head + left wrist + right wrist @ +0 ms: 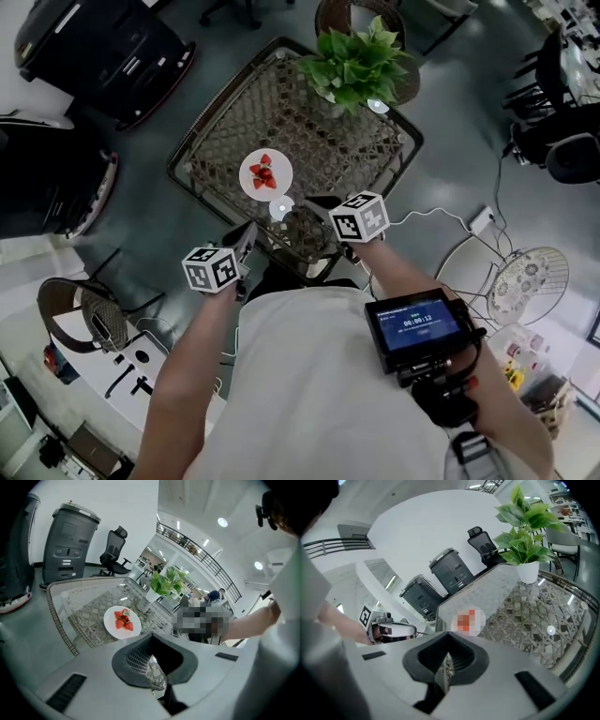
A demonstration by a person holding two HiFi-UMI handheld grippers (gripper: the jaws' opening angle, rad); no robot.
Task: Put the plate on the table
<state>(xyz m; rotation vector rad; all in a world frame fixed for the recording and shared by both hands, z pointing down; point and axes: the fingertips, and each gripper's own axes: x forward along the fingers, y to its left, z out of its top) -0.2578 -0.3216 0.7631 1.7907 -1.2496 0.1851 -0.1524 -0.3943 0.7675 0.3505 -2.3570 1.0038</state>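
Glass-topped wicker table in office hall | white plate of strawberries is found resting on it | plate is judged stiff, slippery, breakable; bare rim is favoured for hold | left hand-held gripper and right hand-held gripper are seen closed, empty

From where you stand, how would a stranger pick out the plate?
Find the glass-topped wicker table. A leafy plant stands at its far corner, and the plate lies on the glass nearer me. It is flat, round and white with red strawberries on it, while the plant is tall and green.
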